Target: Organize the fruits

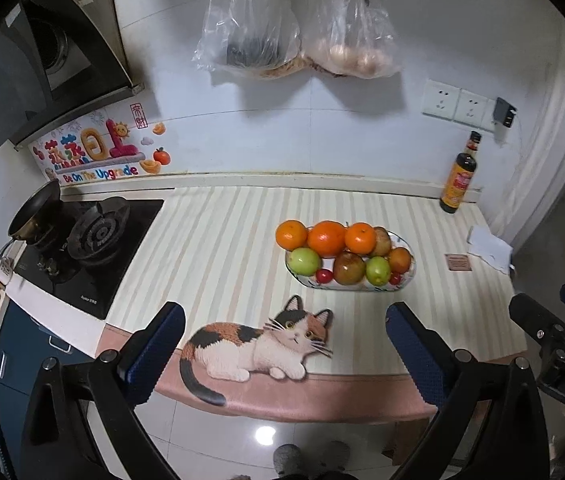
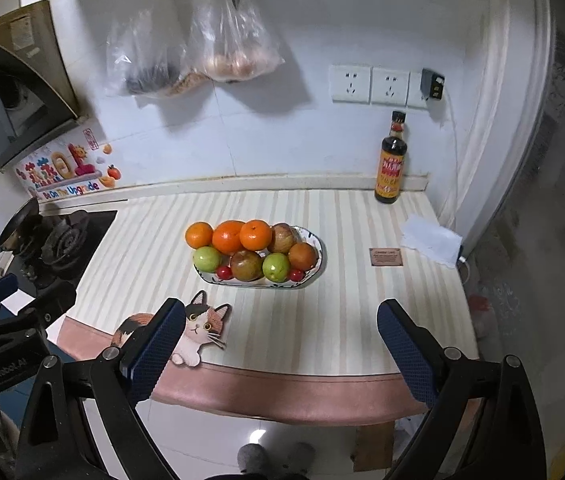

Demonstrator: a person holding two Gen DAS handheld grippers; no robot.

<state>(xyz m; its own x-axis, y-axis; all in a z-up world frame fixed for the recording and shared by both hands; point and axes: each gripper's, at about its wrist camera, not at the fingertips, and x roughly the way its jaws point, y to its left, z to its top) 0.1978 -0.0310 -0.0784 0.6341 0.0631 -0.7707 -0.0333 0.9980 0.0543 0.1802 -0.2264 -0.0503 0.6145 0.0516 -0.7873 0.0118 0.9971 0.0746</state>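
Observation:
An oval patterned plate [image 1: 410, 276] [image 2: 320, 264] sits on the striped counter mat, piled with fruit: oranges [image 1: 326, 239] [image 2: 228, 236], green apples [image 1: 303, 261] [image 2: 276, 267], a brownish apple [image 1: 348, 268] [image 2: 246, 265] and small red cherry tomatoes [image 1: 324, 276] [image 2: 223, 272]. My left gripper [image 1: 285, 312] is open and empty, held in front of the counter edge, short of the plate. My right gripper [image 2: 280, 308] is open and empty, also in front of the counter, with the plate ahead and slightly left.
A cat-shaped mat [image 1: 266, 340] [image 2: 202, 330] lies at the counter's front edge. A gas stove [image 1: 94, 236] [image 2: 62, 244] with a pan is at left. A dark sauce bottle [image 1: 460, 178] [image 2: 392, 160], white paper [image 2: 432, 240] and a small brown card [image 2: 386, 257] are at right.

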